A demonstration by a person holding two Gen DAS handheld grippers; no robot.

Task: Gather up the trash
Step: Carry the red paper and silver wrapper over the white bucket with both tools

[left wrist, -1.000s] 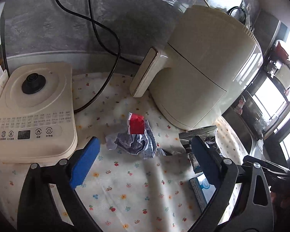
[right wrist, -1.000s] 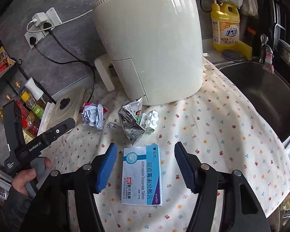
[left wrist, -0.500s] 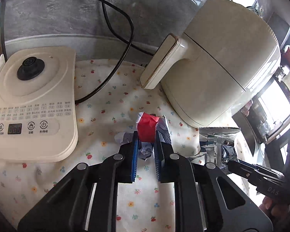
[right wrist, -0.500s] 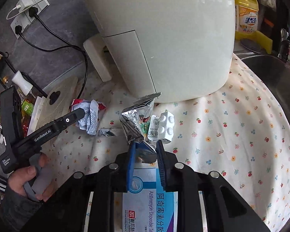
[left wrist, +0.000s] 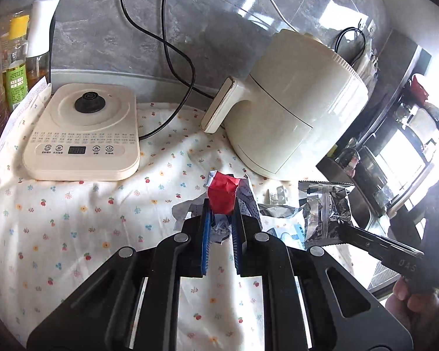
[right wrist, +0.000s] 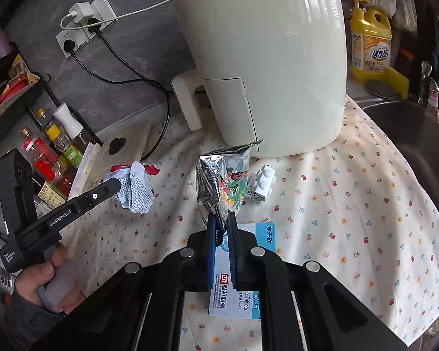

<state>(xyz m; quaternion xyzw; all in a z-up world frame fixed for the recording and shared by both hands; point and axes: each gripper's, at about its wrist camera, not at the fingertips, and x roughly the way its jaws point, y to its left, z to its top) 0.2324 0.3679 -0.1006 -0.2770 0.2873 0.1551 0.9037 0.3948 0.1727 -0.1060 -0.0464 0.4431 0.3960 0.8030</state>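
L tool (left wrist: 221, 213) is clenching on the crumpled paper wrapper (left wrist: 224, 196), red part sticking up just past the blue pads (left wrist: 205, 234), printed white/blue paper spilling out both sides. Wrapper is looking lifted a bit off the floral cloth (left wrist: 73, 219) covering the surface, tho can't tell for sure. Ahead-left of L tool: cream kettle base (left wrist: 82, 134) w/ button panel, sitting on the cloth, black cord (left wrist: 172, 58) running up the grey wall behind it. Ahead-right: cream air fryer (left wrist: 292, 117), handle pointing toward the tool. Bottles (left wrist: 14, 67) are standing at far left.

R tool (right wrist: 221, 222) is gripping the bottom edge of the silver foil snack bag (right wrist: 219, 181), jaws pinched nearly together on it; bag is standing upright above the tips, colourful print facing the cam. Directly under R tool: blue-white tablet box (right wrist: 243, 278), lying flat on the cloth. Just right of the bag: white toy brick (right wrist: 263, 182). Beyond the bag: the air fryer. Far right: dark sink (right wrist: 409, 146), yellow detergent bottle (right wrist: 368, 44) behind it. In the R cam the L tool is showing at left, wrapper in its tip.
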